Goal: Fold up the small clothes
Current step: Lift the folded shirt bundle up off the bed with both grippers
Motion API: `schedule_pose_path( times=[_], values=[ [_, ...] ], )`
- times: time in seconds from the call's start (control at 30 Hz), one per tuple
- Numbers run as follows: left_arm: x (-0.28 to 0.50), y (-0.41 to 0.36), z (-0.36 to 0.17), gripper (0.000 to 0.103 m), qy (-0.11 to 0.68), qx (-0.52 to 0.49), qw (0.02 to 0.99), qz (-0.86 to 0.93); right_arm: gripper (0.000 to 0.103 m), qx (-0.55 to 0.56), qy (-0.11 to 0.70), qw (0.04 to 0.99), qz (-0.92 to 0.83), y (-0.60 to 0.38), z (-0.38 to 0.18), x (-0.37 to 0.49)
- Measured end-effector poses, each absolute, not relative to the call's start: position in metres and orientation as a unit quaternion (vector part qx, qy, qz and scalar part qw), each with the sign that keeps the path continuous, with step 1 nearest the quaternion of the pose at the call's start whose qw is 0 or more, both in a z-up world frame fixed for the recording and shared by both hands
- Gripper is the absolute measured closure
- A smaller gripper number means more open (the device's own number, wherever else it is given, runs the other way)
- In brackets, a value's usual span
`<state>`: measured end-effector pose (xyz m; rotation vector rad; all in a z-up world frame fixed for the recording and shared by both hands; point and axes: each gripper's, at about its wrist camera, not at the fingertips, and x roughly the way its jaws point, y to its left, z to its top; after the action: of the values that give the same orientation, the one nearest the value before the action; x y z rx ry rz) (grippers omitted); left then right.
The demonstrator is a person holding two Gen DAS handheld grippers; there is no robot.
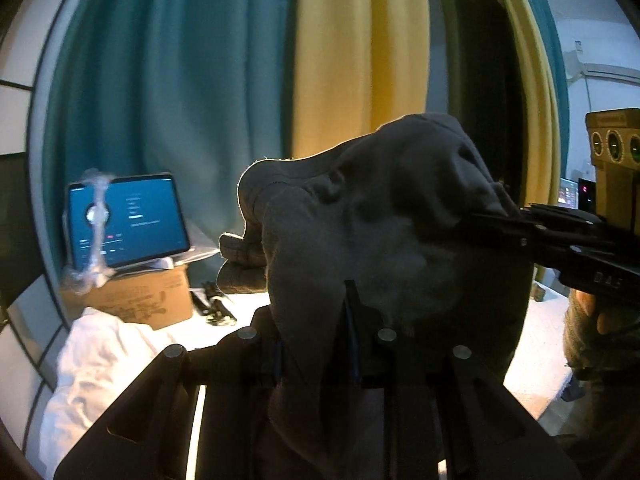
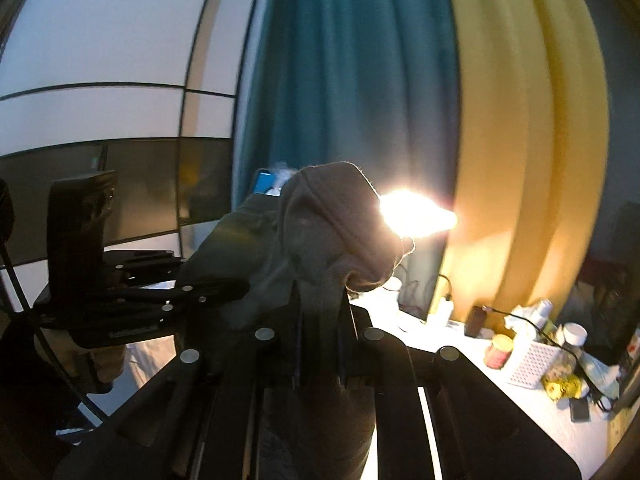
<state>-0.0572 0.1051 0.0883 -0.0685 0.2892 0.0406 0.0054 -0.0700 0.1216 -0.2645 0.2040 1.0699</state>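
Both tongs are clamped on one dark grey garment [image 1: 384, 240], which hangs in the air between them, well above the white tabletop [image 1: 536, 344]. In the left wrist view the left tongs [image 1: 316, 340] pinch a fold of cloth at lower centre, and the right tongs [image 1: 496, 216] come in from the right edge, biting the cloth's upper right corner. The right wrist view shows the same from the other side: right tongs [image 2: 320, 320] closed on a bunched ridge of fabric at centre, left tongs [image 2: 236, 292] reaching in from the left and gripping the cloth's lower left part.

The garment is crumpled, not flat; a ribbed edge [image 1: 240, 256] droops at its left in the left wrist view. What kind of garment it is I cannot tell. A strong lamp glare [image 2: 416, 216] behind it hides some detail.

My reading: this is the lift-and-spread step, before any fold is made. The next move likely calls for drawing the two tongs apart to pull the cloth taut, then lowering it flat onto a bare stretch of tabletop, away from the white cloth [image 1: 100, 360] at lower left, the box [image 1: 144, 300] with its tablet [image 1: 128, 220], and the clutter [image 2: 536, 356] at lower right of the right wrist view.
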Motion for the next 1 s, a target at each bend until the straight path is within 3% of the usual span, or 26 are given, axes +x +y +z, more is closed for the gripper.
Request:
schedule_pose_path(
  times=[0.43, 1.0],
  values=[
    [-0.098, 0.139, 0.087, 0.081, 0.149, -0.028, 0.985, 0.080, 0.089, -0.128, 0.088, 0.811, 0.565, -0.042, 0.121, -0.024],
    [-0.057, 0.146, 0.063, 0.081, 0.201, -0.038, 0.976, 0.069, 0.089, -0.124, 0.150, 0.816, 0.544, -0.028, 0.090, 0.016]
  ],
)
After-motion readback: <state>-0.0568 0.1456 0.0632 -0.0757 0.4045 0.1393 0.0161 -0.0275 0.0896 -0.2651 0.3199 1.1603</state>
